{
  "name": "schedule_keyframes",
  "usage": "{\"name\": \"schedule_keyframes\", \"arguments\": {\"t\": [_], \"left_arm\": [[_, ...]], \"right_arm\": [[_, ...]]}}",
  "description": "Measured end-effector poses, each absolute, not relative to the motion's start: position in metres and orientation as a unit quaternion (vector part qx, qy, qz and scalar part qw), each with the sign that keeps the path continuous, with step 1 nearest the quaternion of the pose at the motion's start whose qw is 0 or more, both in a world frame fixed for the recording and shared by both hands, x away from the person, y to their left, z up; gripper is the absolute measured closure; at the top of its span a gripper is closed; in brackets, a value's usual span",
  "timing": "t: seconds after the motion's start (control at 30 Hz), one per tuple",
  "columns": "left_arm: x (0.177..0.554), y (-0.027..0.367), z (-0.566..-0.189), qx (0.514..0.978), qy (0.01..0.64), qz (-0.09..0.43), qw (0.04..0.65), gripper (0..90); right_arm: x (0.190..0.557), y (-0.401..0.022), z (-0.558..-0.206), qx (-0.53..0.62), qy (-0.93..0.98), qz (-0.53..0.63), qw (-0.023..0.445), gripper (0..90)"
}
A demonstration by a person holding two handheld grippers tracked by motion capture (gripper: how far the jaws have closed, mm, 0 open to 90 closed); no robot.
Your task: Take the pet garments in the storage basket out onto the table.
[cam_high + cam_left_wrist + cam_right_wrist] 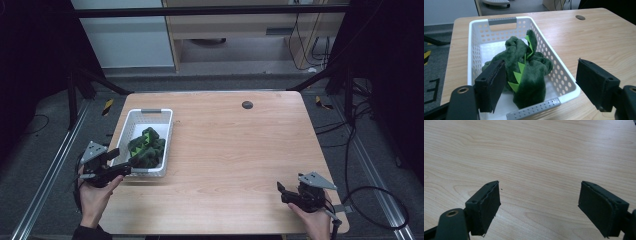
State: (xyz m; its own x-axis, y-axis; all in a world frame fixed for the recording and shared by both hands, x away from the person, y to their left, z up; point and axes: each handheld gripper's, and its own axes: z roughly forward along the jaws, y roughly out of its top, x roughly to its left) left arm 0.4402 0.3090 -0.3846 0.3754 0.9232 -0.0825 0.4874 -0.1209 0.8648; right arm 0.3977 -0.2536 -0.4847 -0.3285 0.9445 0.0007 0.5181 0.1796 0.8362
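Basket [475,50] of white perforated plastic at your table's [240,150] left, green dinosaur plush [529,75] inside, your left gripper [539,85] gaping at its near rim, your right gripper [539,207] spread, over bare wood, round grommet [247,104] far off.

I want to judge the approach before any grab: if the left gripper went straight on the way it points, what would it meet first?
Probably the near rim of the white basket, then the green plush toy just behind it. The left gripper is open; depth is unclear.

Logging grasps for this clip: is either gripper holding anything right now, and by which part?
Nothing is held. The left gripper is open near the basket with the green plush toy; the right gripper is open over bare table.
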Motion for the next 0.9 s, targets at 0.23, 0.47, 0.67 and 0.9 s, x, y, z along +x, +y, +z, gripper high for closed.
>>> {"name": "schedule_keyframes", "arguments": {"t": [0.23,0.47,0.67,0.9], "left_arm": [[0.452,0.309,-0.377,0.713,0.501,0.253,0.420,22.5],[0.466,0.306,-0.373,0.721,0.501,0.253,0.407,22.4],[0.477,0.302,-0.377,0.730,0.505,0.247,0.390,21.4],[0.489,0.302,-0.378,0.744,0.508,0.238,0.363,19.5]], "right_arm": [[0.398,-0.253,-0.485,0.511,0.718,0.389,0.270,17.2],[0.399,-0.253,-0.485,0.507,0.721,0.387,0.270,17.1],[0.399,-0.253,-0.486,0.507,0.722,0.386,0.269,17.1],[0.400,-0.253,-0.486,0.507,0.723,0.386,0.266,17.2]]}}
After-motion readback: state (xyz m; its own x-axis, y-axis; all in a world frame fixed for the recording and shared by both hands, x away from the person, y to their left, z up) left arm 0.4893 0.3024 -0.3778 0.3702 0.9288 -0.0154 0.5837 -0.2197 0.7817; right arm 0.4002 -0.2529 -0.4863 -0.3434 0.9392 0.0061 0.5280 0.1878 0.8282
